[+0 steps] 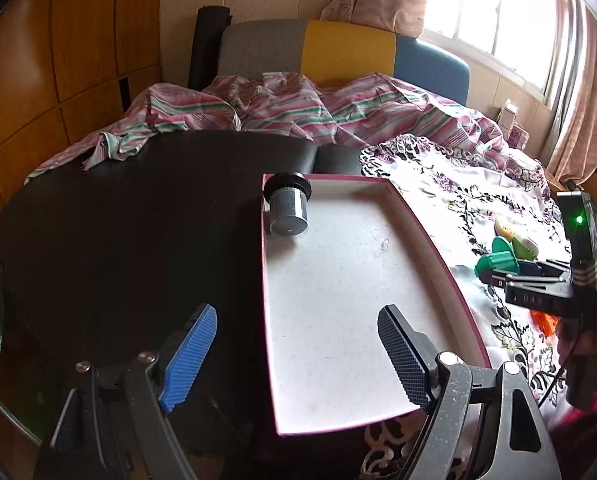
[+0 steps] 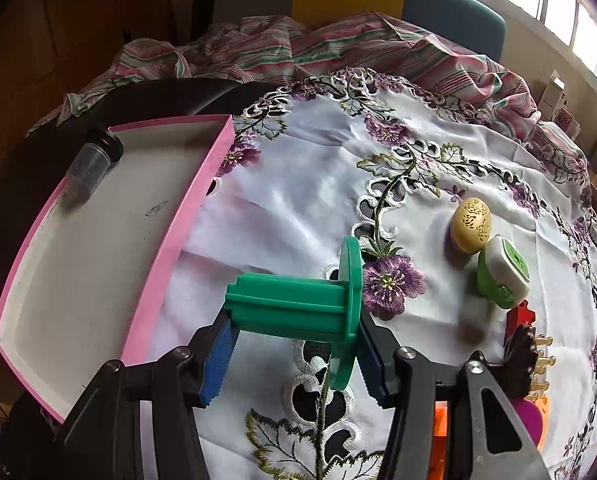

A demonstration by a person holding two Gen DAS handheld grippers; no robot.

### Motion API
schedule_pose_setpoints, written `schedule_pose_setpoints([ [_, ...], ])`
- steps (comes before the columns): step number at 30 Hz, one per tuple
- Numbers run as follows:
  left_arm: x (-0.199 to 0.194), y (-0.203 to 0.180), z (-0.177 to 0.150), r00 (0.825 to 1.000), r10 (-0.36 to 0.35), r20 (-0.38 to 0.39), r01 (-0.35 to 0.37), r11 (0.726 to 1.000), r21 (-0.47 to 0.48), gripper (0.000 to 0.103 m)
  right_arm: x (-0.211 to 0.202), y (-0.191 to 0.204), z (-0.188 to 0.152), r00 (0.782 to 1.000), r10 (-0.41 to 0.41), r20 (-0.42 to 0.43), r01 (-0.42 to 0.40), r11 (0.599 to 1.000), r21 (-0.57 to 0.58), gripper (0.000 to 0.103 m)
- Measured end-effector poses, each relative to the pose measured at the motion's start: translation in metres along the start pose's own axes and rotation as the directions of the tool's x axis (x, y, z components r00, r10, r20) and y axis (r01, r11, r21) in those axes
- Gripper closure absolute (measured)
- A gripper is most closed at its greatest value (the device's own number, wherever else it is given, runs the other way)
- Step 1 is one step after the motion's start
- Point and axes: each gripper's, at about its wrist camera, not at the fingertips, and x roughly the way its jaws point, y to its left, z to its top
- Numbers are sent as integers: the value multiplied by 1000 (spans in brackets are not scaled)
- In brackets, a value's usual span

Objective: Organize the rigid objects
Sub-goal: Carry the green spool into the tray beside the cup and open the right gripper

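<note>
pink-rimmed tray (image 2: 186, 216) holds one grey capped vial (image 2: 88, 170) lying in its far corner; right gripper (image 2: 294, 356) clamps a green spool (image 2: 298, 300) above the embroidered cloth (image 2: 298, 168), beside the tray; left gripper (image 1: 298, 354) wide, empty; yellow egg (image 2: 471, 225) and green-white case (image 2: 503, 272) nearby

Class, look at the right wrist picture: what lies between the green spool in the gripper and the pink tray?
Only bare embroidered tablecloth separates the green spool, held by the right gripper, from the pink tray. The right wrist view shows it.

the left gripper (image 1: 298, 344) is hanging tilted downward, jaws standing wide with nothing between them — the right gripper (image 2: 294, 356) is angling down, clamping a green spool (image 2: 298, 300).
</note>
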Motion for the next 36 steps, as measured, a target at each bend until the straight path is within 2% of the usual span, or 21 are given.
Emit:
schedule_pose_setpoints([
  [5,-13,2,-3,1000,-15,20,15,1000,5,18,-11,11,9,999,32,44,-33,999,21,47],
  [10,-22,8,-3,999,-8,41,8,1000,-6,18,-21,41,23,993,89,83,-88,996,-9,47],
  [16,-27,32,2,997,59,41,-55,995,-82,17,-25,89,41,980,170,103,-163,984,-78,48],
  [25,-31,67,0,988,150,32,-143,977,-156,14,0,156,57,965,258,42,-250,958,-137,48],
  [32,-32,85,-2,974,226,25,-218,957,-190,14,21,187,63,966,258,-9,-256,955,-147,48],
  [36,-32,95,-3,961,276,20,-266,941,-209,14,31,201,66,979,203,-22,-204,966,-160,48],
])
